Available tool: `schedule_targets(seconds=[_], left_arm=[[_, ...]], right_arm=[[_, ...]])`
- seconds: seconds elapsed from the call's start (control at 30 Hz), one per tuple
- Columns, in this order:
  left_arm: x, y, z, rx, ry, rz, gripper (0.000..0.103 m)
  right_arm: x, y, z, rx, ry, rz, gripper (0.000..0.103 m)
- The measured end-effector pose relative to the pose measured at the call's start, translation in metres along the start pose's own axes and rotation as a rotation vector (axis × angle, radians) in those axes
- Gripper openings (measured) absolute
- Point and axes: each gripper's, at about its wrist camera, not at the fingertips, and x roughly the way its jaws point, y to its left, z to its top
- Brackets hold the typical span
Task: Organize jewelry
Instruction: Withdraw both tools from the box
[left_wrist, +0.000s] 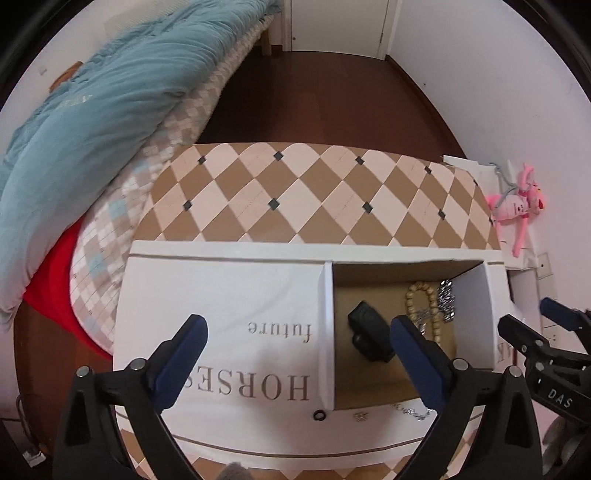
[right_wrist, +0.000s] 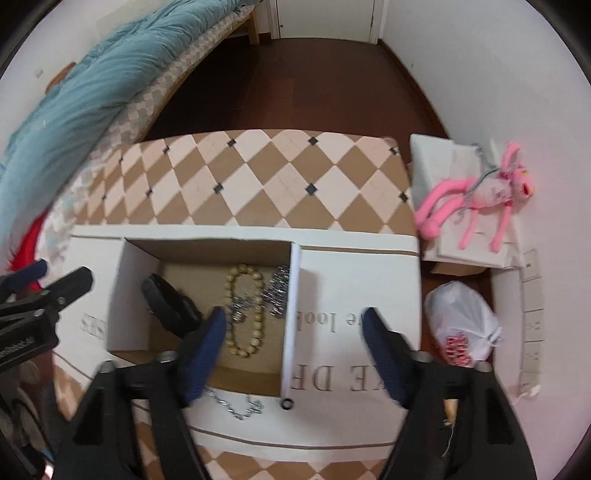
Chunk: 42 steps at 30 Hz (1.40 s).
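Nearest the cameras, both grippers hang over the white box (right_wrist: 354, 280) with fingers spread and nothing between them. The left gripper (left_wrist: 295, 354) points steeply down over the box's left flap, its right finger (left_wrist: 417, 354) at the near edge of the open compartment. The right gripper (right_wrist: 295, 350) also points steeply down, its left finger (right_wrist: 207, 350) over the compartment and the other over the right flap.

On the box's near rim, outside the compartment, lie the pieces not yet stowed: a silver chain (right_wrist: 236, 402), a small black ring (right_wrist: 287, 403) beside it, and a tiny metallic piece (left_wrist: 360, 416), too small to identify. Inside the compartment rest a black band (right_wrist: 166, 302) on the left, a bead bracelet (right_wrist: 245, 314) in the middle and a heap of silver links (right_wrist: 277, 291) on the right.

Judging from this, the sorting is partly done, and both hands look free between one placement and the next pick. The next move likely calls for drawing a gripper back to the near rim, closing on the chain or ring, and lifting it over the edge; the ring will need a fine pinch.

Beyond the box, the chequered worktop (right_wrist: 258, 177) runs back toward a bed (right_wrist: 92, 92).
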Motion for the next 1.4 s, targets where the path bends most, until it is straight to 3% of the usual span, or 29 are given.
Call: schedule_targets(seconds=[0.1, 0.6, 0.97, 1.4], left_arm=[[0.004, -0.001, -0.012, 0.000, -0.003, 0.016, 0.102], [-0.005, -0.007, -0.037, -0.007, -0.025, 0.021, 0.102], [-0.058, -0.005, -0.060, -0.008, -0.153, 0.051, 0.102], [-0.129, -0.004, -0.089, -0.025, -0.288, 0.018, 0.102]], right_arm=[[0.005, 0.002, -0.011, 0.014, 0.010, -0.009, 0.097], [0.005, 0.009, -0.036, 0.055, -0.011, -0.006, 0.098], [-0.047, 0.010, -0.061, 0.065, -0.155, -0.062, 0.098], [-0.127, 0.015, -0.100, 0.080, -0.323, -0.077, 0.098]])
